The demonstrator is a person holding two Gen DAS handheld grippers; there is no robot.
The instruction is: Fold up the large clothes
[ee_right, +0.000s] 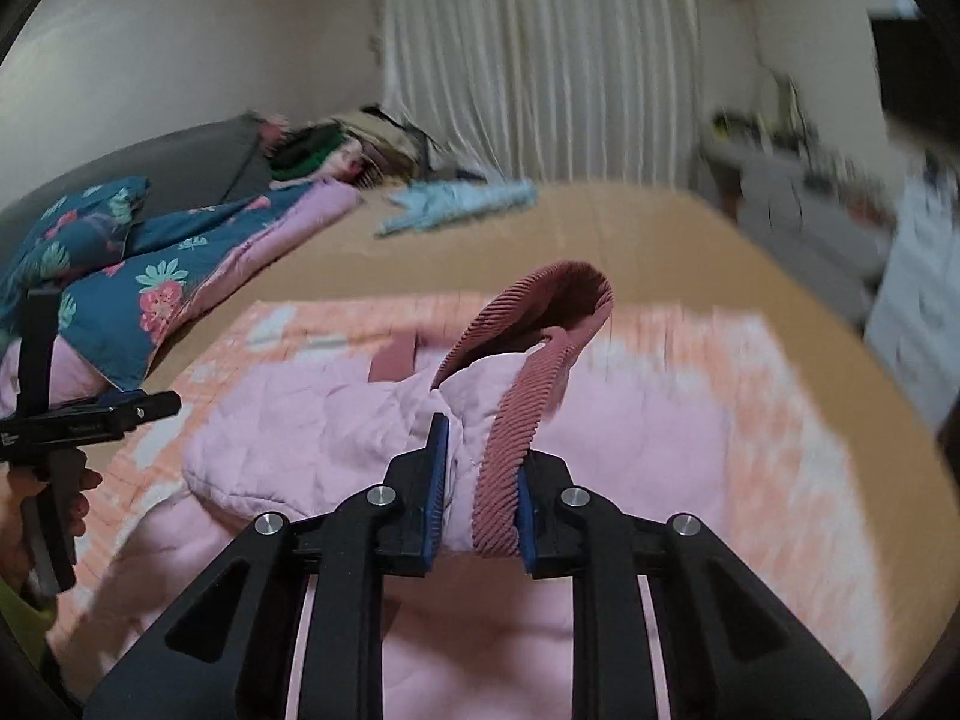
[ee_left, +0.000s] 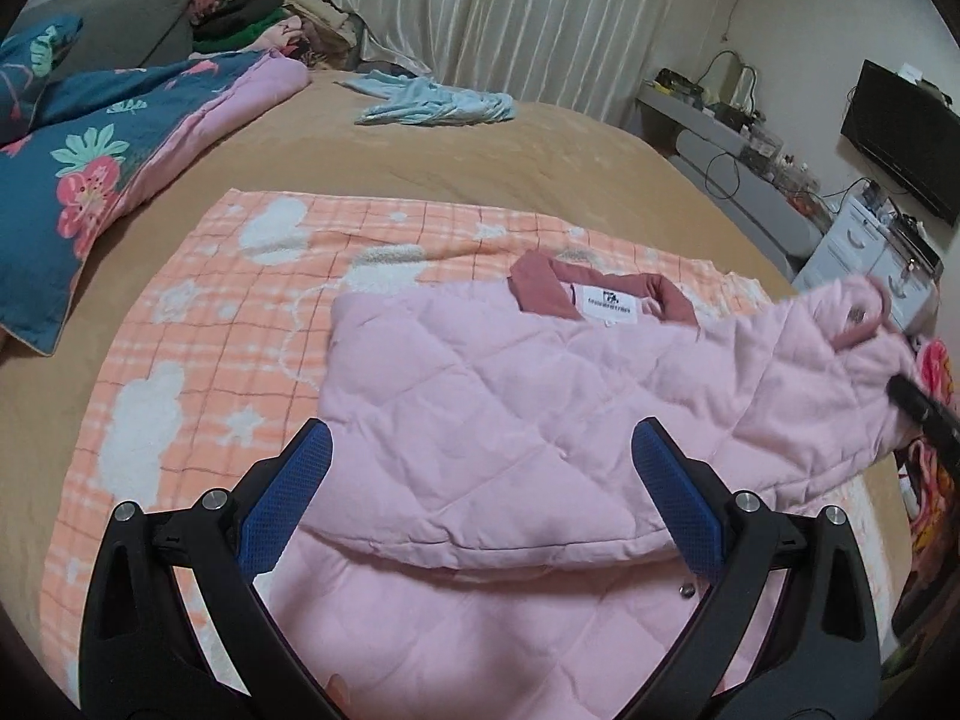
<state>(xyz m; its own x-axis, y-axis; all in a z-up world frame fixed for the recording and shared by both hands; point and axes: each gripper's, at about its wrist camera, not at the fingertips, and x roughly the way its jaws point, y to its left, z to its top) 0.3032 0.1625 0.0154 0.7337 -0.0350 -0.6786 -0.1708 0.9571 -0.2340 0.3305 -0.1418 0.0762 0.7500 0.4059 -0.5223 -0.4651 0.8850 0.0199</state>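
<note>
Right hand-held gripper (ee_right: 477,495) is clenched on the sleeve cuff (ee_right: 510,474) of the pink quilted jacket (ee_left: 510,420), pads pinching the ribbed cuff plus a wad of quilting. Left hand-held gripper (ee_left: 480,492) is released, jaws wide, hovering over the jacket's lower middle with nothing between the pads.

Jacket lies on the orange checked blanket (ee_left: 198,324) on the bed (ee_left: 450,162), centre to right of the left wrist frame, collar toward the top. The left-side sleeve is already folded across the body; the right-side sleeve is lifted at the frame's right edge.

Risks:
- Grip is bulky and shallow; the cuff may slip out mid-swing.
- Nothing pins the body, so pulling the sleeve could drag the jacket and undo the first fold.
- Right wrist view is motion-blurred, so pad contact depth is probably fine, not certain.
</note>
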